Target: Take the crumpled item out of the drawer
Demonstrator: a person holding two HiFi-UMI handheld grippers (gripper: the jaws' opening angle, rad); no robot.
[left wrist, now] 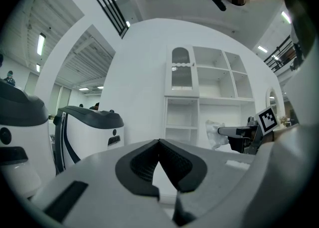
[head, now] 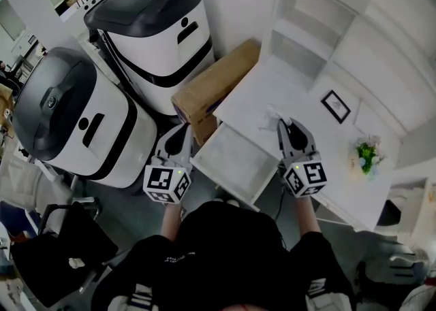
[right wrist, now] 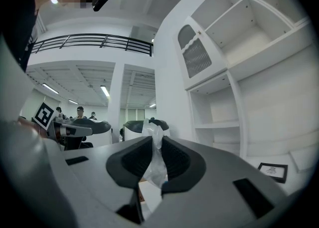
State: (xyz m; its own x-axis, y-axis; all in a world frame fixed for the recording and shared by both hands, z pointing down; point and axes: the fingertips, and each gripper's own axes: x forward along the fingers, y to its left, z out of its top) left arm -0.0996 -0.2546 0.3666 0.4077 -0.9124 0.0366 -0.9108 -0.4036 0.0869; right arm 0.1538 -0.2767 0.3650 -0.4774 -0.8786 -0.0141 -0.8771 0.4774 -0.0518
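Now right gripper point(head: 286, 126) fingers pinch crumpled white item point(right wrist: 155, 164); narrow gap, item sticks out past tips. Item out of drawer point(head: 235, 160), held over white counter point(head: 262, 88) just right of pulled-out drawer. Left gripper point(head: 182, 133) near drawer's left edge, fingers closed tip to tip, nothing between. Cardboard box point(head: 214, 85) beyond it; 2 white machines point(head: 157, 37) far left.

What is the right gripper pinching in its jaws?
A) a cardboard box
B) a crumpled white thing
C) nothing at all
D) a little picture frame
B: the right gripper view shows the crumpled white thing squeezed between the jaws of the right gripper, with its top poking up above them.
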